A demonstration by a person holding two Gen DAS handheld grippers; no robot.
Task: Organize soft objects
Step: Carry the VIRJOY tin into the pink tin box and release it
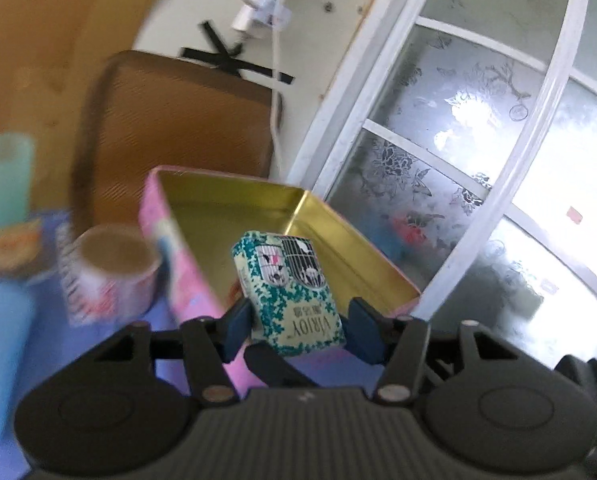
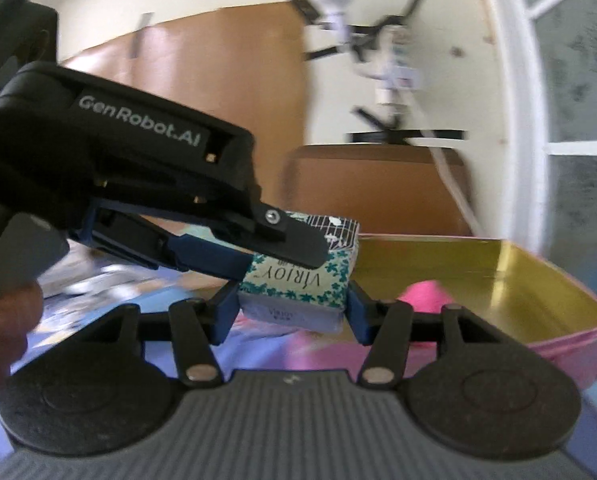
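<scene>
A small teal-flowered tissue pack point(image 1: 290, 292) marked VIRJOY is held between the blue pads of my left gripper point(image 1: 296, 326), just in front of an open pink tin point(image 1: 178, 240) with a gold inside. In the right wrist view the same pack point(image 2: 298, 280) sits between the pads of my right gripper point(image 2: 290, 312), and the left gripper point(image 2: 258, 248) reaches in from the left, gripping the pack from above. The tin point(image 2: 578, 332) lies to the right, with a pink object point(image 2: 426, 296) inside it.
A roll of patterned tape point(image 1: 114, 268) and a pale green cylinder point(image 1: 6, 180) stand left of the tin on a blue-purple cloth point(image 1: 98, 344). A brown cushion point(image 1: 170, 128) leans behind. A white-framed frosted window point(image 1: 478, 160) is on the right.
</scene>
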